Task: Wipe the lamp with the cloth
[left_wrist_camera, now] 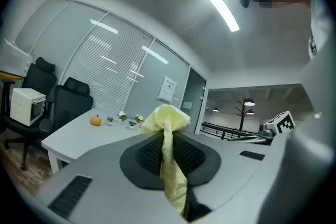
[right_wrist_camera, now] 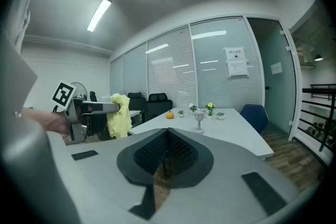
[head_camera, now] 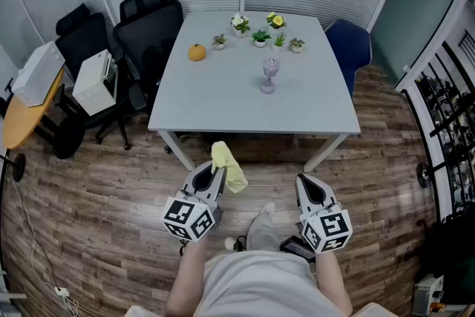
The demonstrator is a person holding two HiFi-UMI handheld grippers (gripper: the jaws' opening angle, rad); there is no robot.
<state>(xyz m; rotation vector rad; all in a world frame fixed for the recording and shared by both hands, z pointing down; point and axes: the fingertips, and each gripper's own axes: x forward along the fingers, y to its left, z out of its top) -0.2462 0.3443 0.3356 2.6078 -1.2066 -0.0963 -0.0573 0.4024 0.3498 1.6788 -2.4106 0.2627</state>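
table: well ahead; both grippers are short of its near edge. The step in hand looks like the approach, so close in first.
left gripper: jaws clamped on the cloth, pointing level. Keep the grip firm.
right gripper: jaws together with nothing between them. It could steady the lamp's base.
cloth: yellow, with a wad bunched past the jaw tips and a tail hanging below. Lead with the wad so hard jaws don't hit the lamp.
lamp: small, goblet-shaped, upright near the table's middle. The thin stem looks tippy, so use light strokes from the top down.
plants: in a row behind the lamp, with an orange to their left. Come in from the near side to stay clear.
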